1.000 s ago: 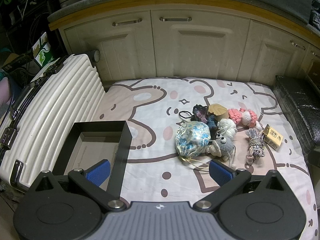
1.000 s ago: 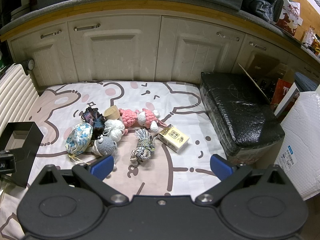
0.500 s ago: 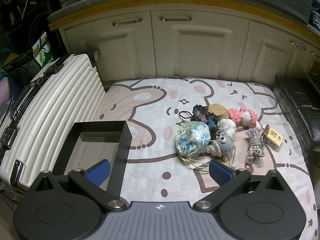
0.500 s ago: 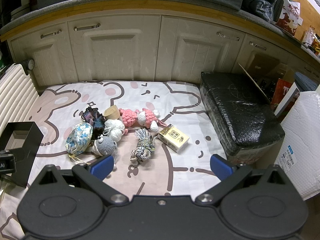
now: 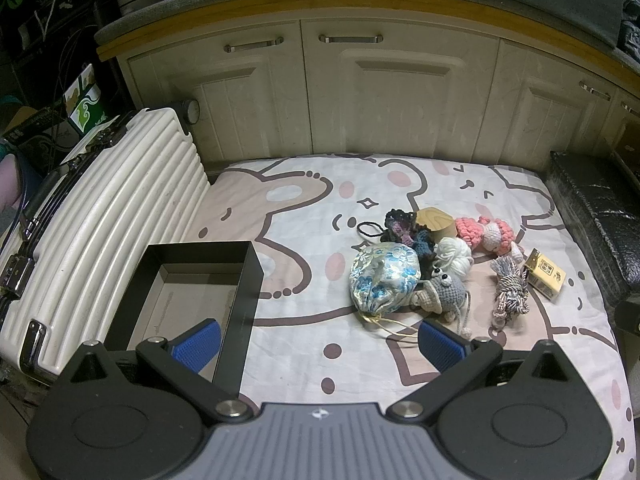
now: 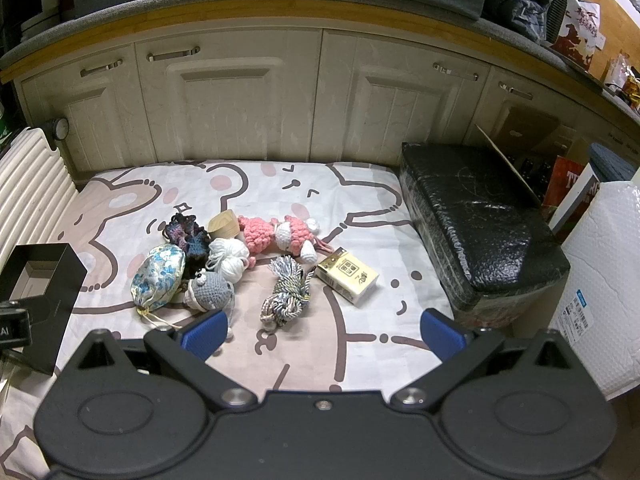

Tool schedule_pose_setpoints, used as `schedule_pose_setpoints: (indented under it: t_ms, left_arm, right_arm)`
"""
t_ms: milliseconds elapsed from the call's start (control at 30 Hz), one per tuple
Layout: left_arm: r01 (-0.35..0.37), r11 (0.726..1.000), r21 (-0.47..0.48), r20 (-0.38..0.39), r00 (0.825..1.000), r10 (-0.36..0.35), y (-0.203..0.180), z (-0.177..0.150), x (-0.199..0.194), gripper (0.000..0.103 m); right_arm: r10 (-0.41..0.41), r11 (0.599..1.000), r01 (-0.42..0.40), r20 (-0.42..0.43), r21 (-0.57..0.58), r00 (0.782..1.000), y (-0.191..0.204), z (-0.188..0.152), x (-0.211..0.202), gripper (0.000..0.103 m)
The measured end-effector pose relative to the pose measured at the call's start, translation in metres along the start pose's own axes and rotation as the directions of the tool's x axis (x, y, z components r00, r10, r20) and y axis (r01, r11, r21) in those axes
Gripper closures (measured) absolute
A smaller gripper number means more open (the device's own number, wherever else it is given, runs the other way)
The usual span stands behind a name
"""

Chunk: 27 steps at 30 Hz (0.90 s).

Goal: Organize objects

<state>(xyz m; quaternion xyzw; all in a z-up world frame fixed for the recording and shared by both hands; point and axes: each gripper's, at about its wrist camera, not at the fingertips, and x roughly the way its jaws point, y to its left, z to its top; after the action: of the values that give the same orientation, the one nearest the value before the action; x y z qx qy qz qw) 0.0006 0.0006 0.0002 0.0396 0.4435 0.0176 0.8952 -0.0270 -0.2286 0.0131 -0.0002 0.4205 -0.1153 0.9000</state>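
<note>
Left tool (image 5: 318, 338) wide open, blue pads far apart, holding nothing, touching nothing; it hangs over the near edge of the cartoon-print sheet (image 5: 304, 216), left pad in front of the black box (image 5: 236, 300). Right tool (image 6: 324, 330) also wide open and empty, above the near part of the sheet, clear of all items.

Black box open-topped, sits on the sheet's left edge just beside the white ribbed suitcase (image 5: 100, 216); inside only a bare brownish floor is visible, near part hidden behind the left tool. In the right view the box is at far left, partly cut off by the other tool's body.

Items lie in one cluster mid-sheet, well apart from the box: floral drawstring pouch (image 5: 384, 280) nearest the box, cord trailing toward the camera; grey crochet toy (image 5: 444, 292) touching the pouch; white yarn ball (image 5: 454, 254) behind it; dark knitted piece (image 5: 404, 228) with a black loop; wooden block (image 5: 436, 220) at the back; pink-and-white crochet doll (image 5: 486, 234) lying flat; grey-pink tasselled cord bundle (image 5: 510, 292); small yellow packet (image 6: 346, 276) at the right end, just beside the bundle.

Black wrapped block (image 6: 476, 232) borders the sheet's right side. White padded mailer (image 6: 600, 280) at far right, cut off. Cream cabinet doors (image 5: 400, 92) behind. Packet print too small to read; what the pouch holds is not visible.
</note>
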Motion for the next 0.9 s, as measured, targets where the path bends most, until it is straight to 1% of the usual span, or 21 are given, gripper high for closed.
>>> schedule_pose_setpoints:
  t_ms: [233,300,433,533,633,800,900]
  left_arm:
    - [0.000,1.000,-0.008,0.018,1.000,0.000,-0.009,-0.005,-0.004,0.000]
    - [-0.005,1.000,-0.011,0.042,0.999,0.006,-0.009,-0.006,-0.007,0.000]
    - [-0.019,1.000,-0.011,0.101,0.995,0.020,-0.013,-0.009,-0.016,0.000]
    - [-0.016,1.000,-0.004,0.139,0.990,0.016,-0.012,-0.004,-0.024,0.000]
    - [-0.004,1.000,0.001,0.182,0.983,0.004,-0.009,0.003,-0.036,0.000]
    - [0.021,1.000,0.004,0.238,0.971,-0.021,-0.007,0.018,-0.052,0.000]
    - [0.030,1.000,0.007,0.257,0.966,-0.031,-0.009,0.029,-0.058,0.000]
  right_arm:
    - [-0.003,1.000,0.003,0.023,0.018,1.000,-0.002,0.000,-0.003,0.000]
    - [-0.005,1.000,0.004,0.040,0.026,0.999,-0.008,-0.001,-0.006,0.000]
    - [-0.003,0.999,-0.001,0.090,0.044,0.996,-0.008,0.000,-0.017,0.000]
    - [0.003,0.998,-0.012,0.139,0.060,0.990,-0.010,0.002,-0.022,0.000]
    - [0.015,0.997,-0.029,0.201,0.065,0.979,-0.010,0.004,-0.031,0.000]
    - [0.030,0.995,-0.053,0.256,0.081,0.966,-0.011,0.018,-0.044,0.000]
    - [0.028,0.993,-0.058,0.272,0.104,0.962,-0.014,0.030,-0.048,0.000]
